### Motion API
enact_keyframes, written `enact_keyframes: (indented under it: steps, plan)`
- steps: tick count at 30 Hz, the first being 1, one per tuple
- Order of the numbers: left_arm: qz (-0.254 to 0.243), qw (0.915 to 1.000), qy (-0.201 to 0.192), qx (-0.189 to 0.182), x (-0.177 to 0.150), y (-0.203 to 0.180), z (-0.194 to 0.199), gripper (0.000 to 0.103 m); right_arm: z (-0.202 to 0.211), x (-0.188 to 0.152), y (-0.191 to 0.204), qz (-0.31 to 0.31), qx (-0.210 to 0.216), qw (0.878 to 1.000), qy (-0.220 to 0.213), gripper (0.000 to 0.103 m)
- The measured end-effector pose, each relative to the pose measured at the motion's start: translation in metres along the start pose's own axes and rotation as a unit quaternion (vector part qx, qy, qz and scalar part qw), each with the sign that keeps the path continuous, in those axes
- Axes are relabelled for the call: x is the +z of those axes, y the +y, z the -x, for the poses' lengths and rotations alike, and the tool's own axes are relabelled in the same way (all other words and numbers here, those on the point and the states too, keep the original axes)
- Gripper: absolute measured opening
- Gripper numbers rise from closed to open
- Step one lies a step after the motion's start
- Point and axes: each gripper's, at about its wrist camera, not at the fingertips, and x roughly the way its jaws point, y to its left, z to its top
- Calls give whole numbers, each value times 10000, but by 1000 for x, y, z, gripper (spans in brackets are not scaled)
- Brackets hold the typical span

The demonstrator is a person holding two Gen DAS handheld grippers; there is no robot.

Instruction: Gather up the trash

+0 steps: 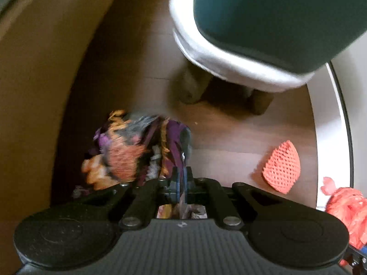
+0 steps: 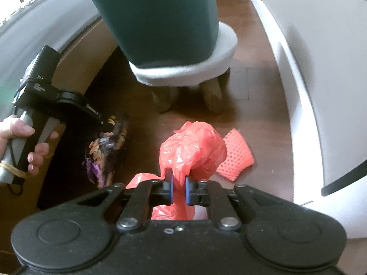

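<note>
Left tongs (image 1: 181,183) pinching wrapper (image 1: 135,151), right tongs (image 2: 178,191) pinching bag (image 2: 195,151). Keep both grips firm; carry to bin (image 2: 158,16), then fetch net (image 2: 236,158) from floor (image 2: 263,114).

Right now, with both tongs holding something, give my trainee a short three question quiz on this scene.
1. True or false: the left tongs are shut on the purple snack wrapper.
2. What do the right tongs grip?
A. the orange foam net
B. the red plastic bag
C. a stool leg
3. Fill in: the orange foam net lies on the ____.

Key:
1. True.
2. B, the red plastic bag.
3. Floor, ungripped, in front of the white stool that carries the teal bin.
</note>
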Motion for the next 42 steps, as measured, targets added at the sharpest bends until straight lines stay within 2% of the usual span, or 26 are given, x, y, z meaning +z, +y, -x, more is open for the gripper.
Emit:
enact_keyframes:
  steps: [3, 5, 6, 7, 12, 13, 15, 16, 18, 23, 24, 26, 28, 30, 31, 34, 36, 42]
  plan:
    - [-74, 9999, 44, -98, -14, 4, -12, 12, -15, -10, -4, -43, 1, 9999, 106, 9]
    - [-98, 9999, 76, -104, -30, 7, -21, 35, -22, -17, -7, -90, -14, 9998, 197, 9]
    - [-96, 9998, 94, -164, -37, 10, -25, 59, -25, -20, -8, -100, -17, 9996, 245, 9]
    - [-114, 9997, 59, -210, -46, 12, -26, 73, -28, -24, -10, -101, -33, 9995, 292, 9]
    - [-309, 9993, -207, 100, -82, 0, -31, 74, -32, -40, -12, -107, -103, 9985, 522, 9]
    - [-491, 9979, -351, 230, -89, -8, -32, 74, -35, -43, -14, -129, -111, 9982, 576, 9]
    - [-892, 9910, -615, 789, -103, -25, -37, 74, -39, -49, -18, -179, -145, 9976, 655, 9]
    - [-986, 9877, -672, 1011, -107, -31, -42, 74, -42, -52, -20, -200, -156, 9973, 688, 9]
    - [-901, 9864, -732, 1161, -110, -35, -52, 74, -46, -55, -23, -215, -144, 9969, 742, 9]
    - [-584, 9843, -534, 1577, -104, -29, -76, 73, -55, -60, -21, -202, -126, 9965, 804, 9]
    - [-567, 9833, -548, 1643, -103, -28, -77, 70, -55, -61, -21, -205, -111, 9965, 800, 9]
    - [-547, 9818, -561, 1728, -103, -25, -80, 56, -54, -61, -21, -211, -88, 9967, 782, 9]
    - [-489, 9817, -478, 1777, -102, -19, -85, 33, -55, -61, -21, -237, -78, 9969, 740, 9]
    - [-401, 9819, -456, 1796, -101, -14, -88, 26, -55, -61, -21, -272, -71, 9970, 715, 9]
    - [-375, 9815, -473, 1820, -102, -12, -88, 16, -55, -61, -22, -287, -65, 9971, 702, 9]
    - [-177, 9773, -613, 2022, -103, -8, -83, 6, -54, -60, -22, -306, -77, 9975, 636, 9]
    - [-41, 9766, -715, 2026, -105, -4, -76, 4, -53, -60, -21, -304, -109, 9978, 575, 9]
    - [354, 9811, -897, 1680, -103, 11, -39, 1, -40, -52, -16, -359, -169, 9988, 303, 9]
